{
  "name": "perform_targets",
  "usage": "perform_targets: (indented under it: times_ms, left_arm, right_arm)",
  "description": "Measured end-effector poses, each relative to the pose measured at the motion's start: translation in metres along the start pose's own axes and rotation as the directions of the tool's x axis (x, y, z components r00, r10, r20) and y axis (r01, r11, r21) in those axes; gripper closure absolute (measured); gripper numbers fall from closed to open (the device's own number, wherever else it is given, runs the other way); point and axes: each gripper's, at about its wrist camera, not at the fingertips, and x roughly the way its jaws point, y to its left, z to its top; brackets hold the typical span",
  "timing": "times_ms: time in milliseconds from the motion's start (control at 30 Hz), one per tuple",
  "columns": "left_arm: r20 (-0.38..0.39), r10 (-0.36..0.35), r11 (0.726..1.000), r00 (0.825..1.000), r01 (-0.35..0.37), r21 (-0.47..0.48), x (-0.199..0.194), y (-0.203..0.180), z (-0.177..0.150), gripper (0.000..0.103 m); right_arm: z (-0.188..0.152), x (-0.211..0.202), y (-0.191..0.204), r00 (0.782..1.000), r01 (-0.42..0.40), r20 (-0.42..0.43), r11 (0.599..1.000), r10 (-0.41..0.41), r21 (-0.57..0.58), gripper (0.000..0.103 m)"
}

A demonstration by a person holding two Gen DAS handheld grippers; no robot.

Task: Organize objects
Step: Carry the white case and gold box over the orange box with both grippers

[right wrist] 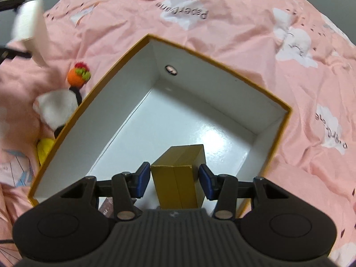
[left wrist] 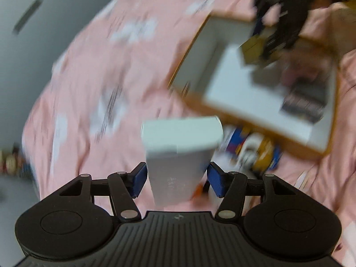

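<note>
Fingers of the right gripper [right wrist: 172, 181] come first in its own view: the blue pads stand partly closed on both sides of a small golden box [right wrist: 178, 178], close enough that I judge it as held, though a thin gap at the left pad leaves some doubt. This box hangs over the white floor of the large open box [right wrist: 273, 131] with golden outer walls, so the step in hand looks like putting it down inside. A dark patterned item [right wrist: 106, 209] shows at the near edge, only in part. Further left, outside the wall, lie an orange knitted toy [right wrist: 79, 75], a white soft thing [right wrist: 56, 106] and something yellow [right wrist: 45, 149] on the pink bedsheet [right wrist: 244, 33]. In the blurred left view, the left gripper [left wrist: 176, 179] has wide fingers with a white box [left wrist: 180, 155] between them, the pads against its sides, and it seems lifted above the sheet, with the large box beyond. Next, the right hand should lower and release the golden box flat on the floor; the left one must then carry the white box over the wall without hitting it.
</note>
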Motion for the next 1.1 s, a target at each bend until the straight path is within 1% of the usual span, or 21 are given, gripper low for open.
perform_targets:
  times_ms: [133, 200, 333, 400, 533, 667, 767, 867, 900, 933, 1000, 1100]
  left_arm:
    - [0.102, -0.047, 0.994, 0.994, 0.036, 0.101, -0.001, -0.026, 0.046, 0.036]
    - [0.133, -0.06, 0.988, 0.989, 0.04, 0.148, 0.0, -0.04, 0.065, 0.036]
    - [0.171, -0.141, 0.975, 0.975, 0.106, 0.197, 0.005, -0.056, 0.094, 0.036]
    - [0.153, -0.173, 0.97, 0.973, 0.141, 0.198, 0.011, -0.062, 0.103, 0.036]
    - [0.082, -0.221, 0.957, 0.972, 0.2, 0.208, 0.05, -0.074, 0.115, 0.036]
    - [0.003, -0.25, 0.95, 0.968, 0.245, 0.192, 0.079, -0.077, 0.114, 0.036]
    - [-0.071, -0.268, 0.941, 0.961, 0.277, 0.194, 0.086, -0.077, 0.108, 0.036]
    - [-0.114, -0.271, 0.939, 0.956, 0.288, 0.189, 0.101, -0.078, 0.106, 0.036]
    - [-0.122, -0.269, 0.939, 0.955, 0.289, 0.186, 0.107, -0.08, 0.106, 0.036]
    - [-0.113, -0.27, 0.94, 0.956, 0.287, 0.183, 0.11, -0.081, 0.105, 0.036]
    - [-0.072, -0.292, 0.937, 0.954, 0.301, 0.178, 0.113, -0.079, 0.106, 0.036]
    - [-0.037, -0.315, 0.936, 0.948, 0.317, 0.154, 0.123, -0.075, 0.107, 0.036]
  right_arm:
    - [-0.004, -0.026, -0.011, 0.998, -0.005, 0.06, 0.999, 0.002, 0.054, 0.053]
    - [-0.006, -0.04, -0.012, 0.996, 0.019, 0.087, 0.998, -0.024, 0.058, 0.053]
    - [-0.012, -0.06, -0.017, 0.991, 0.033, 0.128, 0.996, -0.043, 0.081, 0.053]
    - [-0.016, -0.065, -0.019, 0.989, 0.033, 0.139, 0.996, -0.045, 0.088, 0.053]
    - [-0.02, -0.065, -0.022, 0.988, 0.021, 0.148, 0.994, -0.036, 0.103, 0.053]
    - [-0.022, -0.061, -0.022, 0.987, 0.007, 0.156, 0.994, -0.025, 0.113, 0.053]
    - [-0.024, -0.057, -0.022, 0.989, -0.011, 0.149, 0.994, -0.005, 0.107, 0.053]
    - [-0.022, -0.047, -0.025, 0.991, -0.039, 0.129, 0.992, 0.023, 0.124, 0.053]
    - [-0.02, -0.043, -0.028, 0.992, -0.048, 0.121, 0.989, 0.031, 0.141, 0.053]
    - [-0.019, -0.04, -0.03, 0.994, -0.052, 0.108, 0.985, 0.034, 0.166, 0.053]
    - [-0.017, -0.035, -0.033, 0.996, -0.05, 0.087, 0.977, 0.032, 0.207, 0.053]
    - [-0.016, -0.03, -0.037, 0.998, -0.045, 0.062, 0.965, 0.03, 0.26, 0.053]
